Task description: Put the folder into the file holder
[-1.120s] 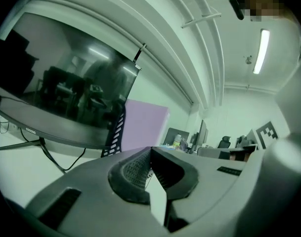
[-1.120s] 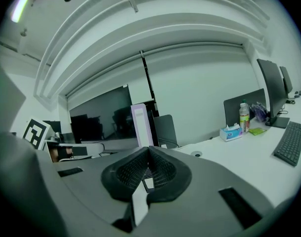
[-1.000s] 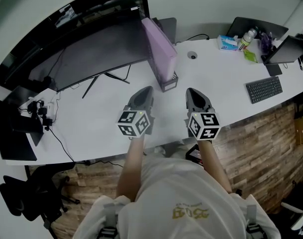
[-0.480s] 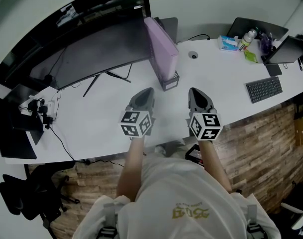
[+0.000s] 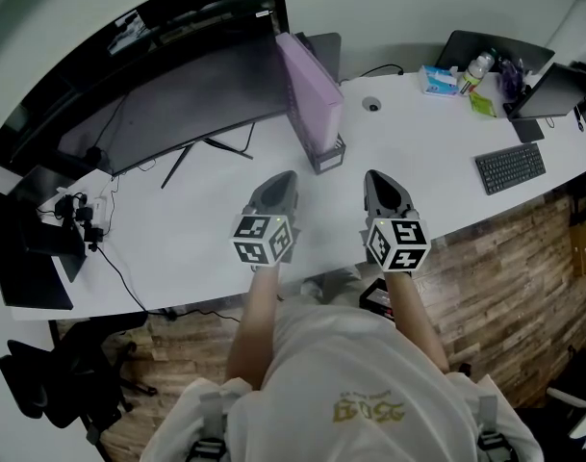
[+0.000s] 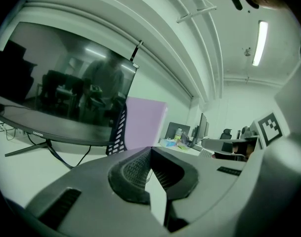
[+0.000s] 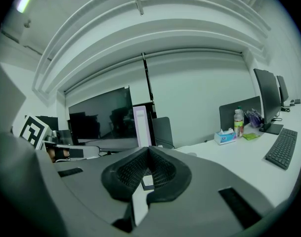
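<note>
My left tool (image 5: pixel 279 177) and right tool (image 5: pixel 377 176) are both pressed together, empty. One folder (image 5: pixel 310 89) stands in one file holder (image 5: pixel 328 159) on the counter (image 5: pixel 201 224), ahead between them.

White T-shirt (image 5: pixel 360 393) with yellow print; grey left hand-held gripper (image 5: pixel 284 175) and right hand-held gripper (image 5: pixel 373 175) carry black-and-white marker cubes (image 5: pixel 264 240).

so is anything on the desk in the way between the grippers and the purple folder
Nothing visible is. Only bare white desk lies between the left gripper, the right gripper and the purple folder, which already stands upright in the file holder. The monitor sits off to the left.
</note>
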`<state>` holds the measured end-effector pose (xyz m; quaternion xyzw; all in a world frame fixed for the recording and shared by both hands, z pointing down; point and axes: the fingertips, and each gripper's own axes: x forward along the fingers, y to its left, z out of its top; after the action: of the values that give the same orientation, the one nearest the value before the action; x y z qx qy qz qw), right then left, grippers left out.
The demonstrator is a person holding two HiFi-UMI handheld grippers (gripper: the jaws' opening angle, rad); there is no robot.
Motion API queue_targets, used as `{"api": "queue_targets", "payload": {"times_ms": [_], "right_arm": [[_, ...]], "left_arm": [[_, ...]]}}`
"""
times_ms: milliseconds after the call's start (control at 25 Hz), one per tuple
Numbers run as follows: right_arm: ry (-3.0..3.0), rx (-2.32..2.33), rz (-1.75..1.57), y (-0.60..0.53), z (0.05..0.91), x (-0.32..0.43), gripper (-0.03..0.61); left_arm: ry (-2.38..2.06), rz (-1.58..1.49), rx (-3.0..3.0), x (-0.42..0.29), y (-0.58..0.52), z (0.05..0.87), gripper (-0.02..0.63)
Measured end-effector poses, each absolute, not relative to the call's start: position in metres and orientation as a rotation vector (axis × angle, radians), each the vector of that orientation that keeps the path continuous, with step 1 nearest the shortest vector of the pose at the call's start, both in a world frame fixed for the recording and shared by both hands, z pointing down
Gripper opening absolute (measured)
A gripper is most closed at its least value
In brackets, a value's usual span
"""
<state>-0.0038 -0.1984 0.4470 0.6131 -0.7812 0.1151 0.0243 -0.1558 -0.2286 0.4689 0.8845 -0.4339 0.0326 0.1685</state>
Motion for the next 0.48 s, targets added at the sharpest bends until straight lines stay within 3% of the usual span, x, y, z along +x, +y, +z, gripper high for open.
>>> {"api": "queue_targets", "payload": {"times_ms": [480], "right_arm": [[-2.414, 1.919, 0.385, -0.1948, 0.4495, -0.0024, 0.011]], "left_arm": [[-1.228, 0.083, 2.505, -0.1594, -0.2268, 0.4696, 0.014]]}}
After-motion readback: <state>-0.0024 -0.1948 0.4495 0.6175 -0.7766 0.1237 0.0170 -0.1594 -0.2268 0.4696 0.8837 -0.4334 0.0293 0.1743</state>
